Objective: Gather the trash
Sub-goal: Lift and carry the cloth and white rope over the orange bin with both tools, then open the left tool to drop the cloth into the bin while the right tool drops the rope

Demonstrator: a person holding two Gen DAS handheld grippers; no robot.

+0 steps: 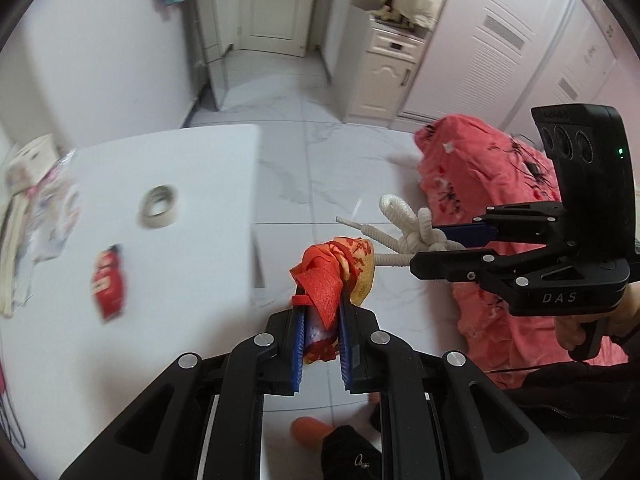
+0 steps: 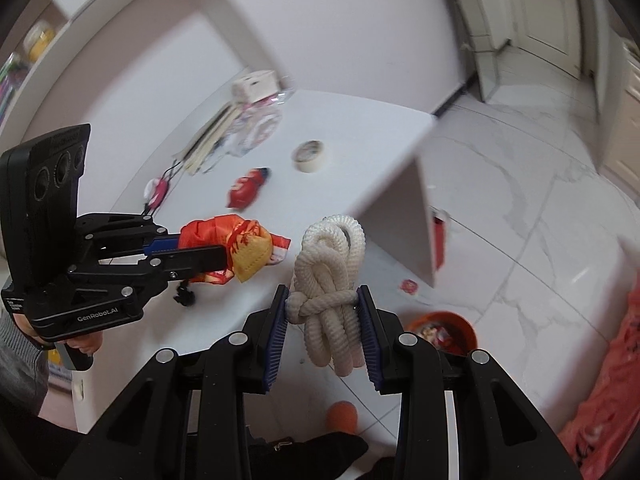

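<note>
Your left claw [image 1: 322, 344] is clamped on a crumpled red wrapper [image 1: 334, 276], light and crushable; your right claw [image 2: 323, 330] is clamped on a knotted white rope [image 2: 330, 280], soft, gripped at the knot. Both are carried off the table [image 2: 352, 120], near the orange bin [image 2: 442, 330].

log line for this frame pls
left gripper: shut on red-orange wrapper | right gripper: shut on knotted white rope | orange bin: on floor, below table edge

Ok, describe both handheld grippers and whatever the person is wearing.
Both grippers are black plastic with silver pivot bolts and blue ribbed pads. The left gripper reads GenRobot.AI, the right gripper DAS, showing a green light. Grey knit sleeve left, dark sleeve right.
</note>
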